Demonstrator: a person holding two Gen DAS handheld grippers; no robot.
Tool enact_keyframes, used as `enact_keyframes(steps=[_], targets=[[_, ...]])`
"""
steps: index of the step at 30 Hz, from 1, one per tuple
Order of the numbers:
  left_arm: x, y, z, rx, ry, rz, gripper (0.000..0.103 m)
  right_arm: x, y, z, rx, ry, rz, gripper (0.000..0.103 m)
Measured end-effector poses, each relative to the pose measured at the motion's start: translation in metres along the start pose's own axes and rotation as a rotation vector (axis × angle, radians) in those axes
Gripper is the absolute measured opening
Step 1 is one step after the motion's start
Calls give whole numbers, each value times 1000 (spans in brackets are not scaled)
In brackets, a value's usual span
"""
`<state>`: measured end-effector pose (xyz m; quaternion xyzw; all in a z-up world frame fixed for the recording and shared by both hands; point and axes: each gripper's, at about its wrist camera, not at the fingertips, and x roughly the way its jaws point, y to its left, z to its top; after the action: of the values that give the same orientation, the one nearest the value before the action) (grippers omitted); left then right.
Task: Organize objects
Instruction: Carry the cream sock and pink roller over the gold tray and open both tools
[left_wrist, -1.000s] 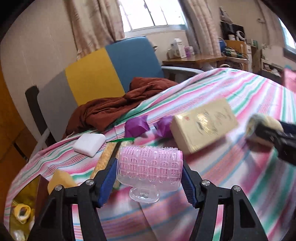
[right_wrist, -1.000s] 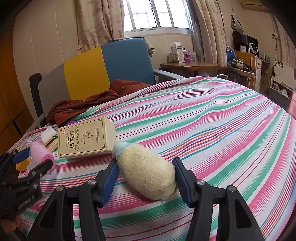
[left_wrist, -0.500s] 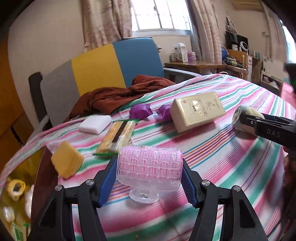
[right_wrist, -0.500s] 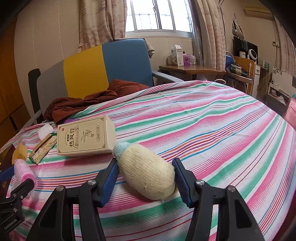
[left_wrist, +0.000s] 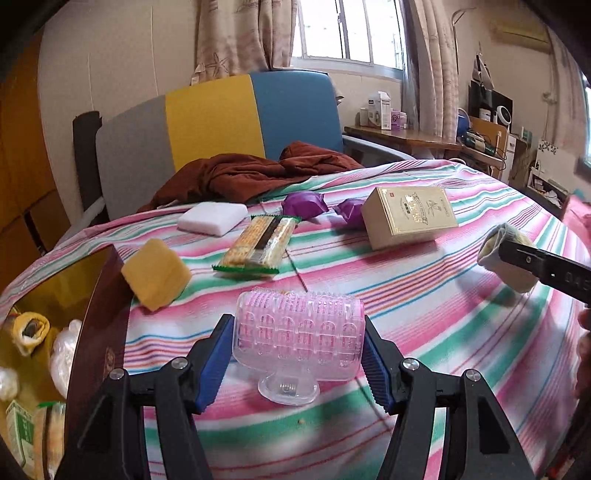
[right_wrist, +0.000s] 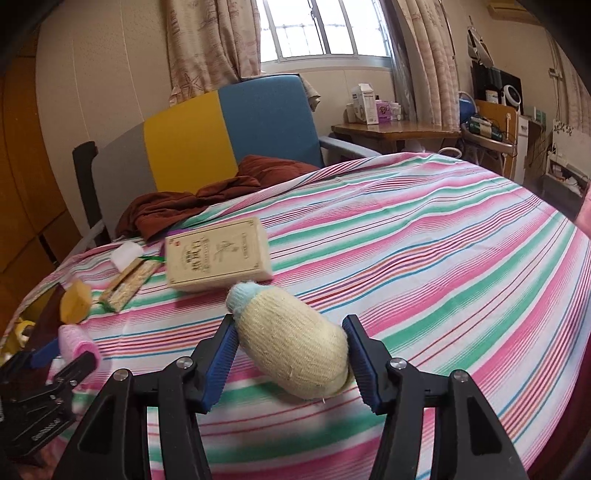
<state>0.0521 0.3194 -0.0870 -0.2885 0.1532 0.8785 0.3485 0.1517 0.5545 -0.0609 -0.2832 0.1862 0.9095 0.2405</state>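
Now the left view has swung toward the open box (left_wrist: 103, 332) at the near left edge of the bench (left_wrist: 461, 314): a second ago only its corner showed, and now its yellow inside with several things already in it is in sight. I judge from this that the left hand-held gripper (left_wrist: 299, 354), which holds the pink hair roller (left_wrist: 299, 332) between its blue pads above the striped cloth, is carrying it to that box. The right hand-held gripper (right_wrist: 291, 354) holds the cream knitted roll (right_wrist: 291, 347) in its jaws, lifted over the cloth; the view behind it has shifted only a little, so it seems to wait its turn, well apart to the right. Still on the bench lie the tan carton (left_wrist: 410, 218), the brown cloth (left_wrist: 251, 173) at the far edge before the chair (left_wrist: 221, 118), the cracker pack (left_wrist: 258, 243), the yellow sponge (left_wrist: 155, 273), the white pad (left_wrist: 212, 218) and two purple wrappers (left_wrist: 303, 203). The sponge leans just beside the box wall, near the roller's way, so it could be knocked; the box wall itself must also be cleared.
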Motion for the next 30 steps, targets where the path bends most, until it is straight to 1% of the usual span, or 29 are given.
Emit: enact_keyframes(steps=[5,6,11,13,15,21,25,30], targets=[[-20,6,-2,-12,-13,-40,65,-15,22,-1,-7,10,62,58],[-28,9,-1,-25,-21,-60,65,-18,27,-2,-14,12,74,58],[-61,21,2,-42,-69,-108,65,-28,55,-5,-44,30,139,58],[-74,29,0,-40,-83,-114,65,-32,67,-7,-52,36,170,58],[-83,40,-2,-60,-83,-112,65,-35,81,-8,-70,43,202,58],[-105,88,-9,-182,-77,-96,65,-47,131,-11,-156,62,321,58],[-119,119,-12,-224,-95,-46,65,-55,168,-14,-237,74,400,58],[-127,163,-15,-274,-116,34,65,-66,216,-21,-334,87,500,58]])
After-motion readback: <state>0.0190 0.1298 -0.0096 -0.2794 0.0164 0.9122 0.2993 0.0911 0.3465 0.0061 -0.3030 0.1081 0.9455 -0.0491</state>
